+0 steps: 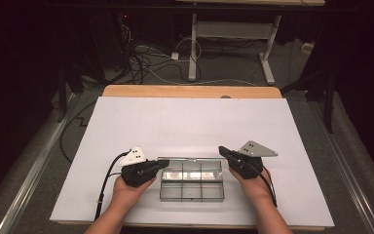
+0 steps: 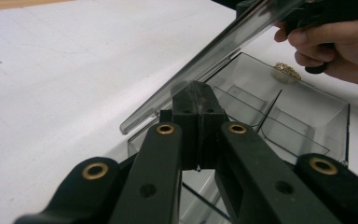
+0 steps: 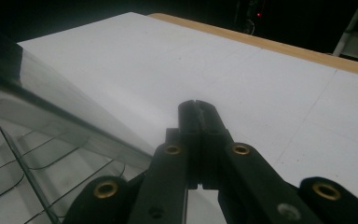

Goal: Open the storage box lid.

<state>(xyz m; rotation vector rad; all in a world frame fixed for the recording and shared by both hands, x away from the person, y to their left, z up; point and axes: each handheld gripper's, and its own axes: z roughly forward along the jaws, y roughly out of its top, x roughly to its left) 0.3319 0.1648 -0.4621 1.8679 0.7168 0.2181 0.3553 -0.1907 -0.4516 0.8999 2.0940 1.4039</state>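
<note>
Clear compartment box sits at near edge of white table, between two hand-held grippers. Left gripper at box's left far corner, right gripper at its right far corner; both jaw pairs pressed together, nothing seen between them. Likely step: working hinged lid, which stands tilted over box. Next move calls for steady push at lid edge. Left gripper view alone reveals small gold item in a far compartment; high view shows box layout.
</note>
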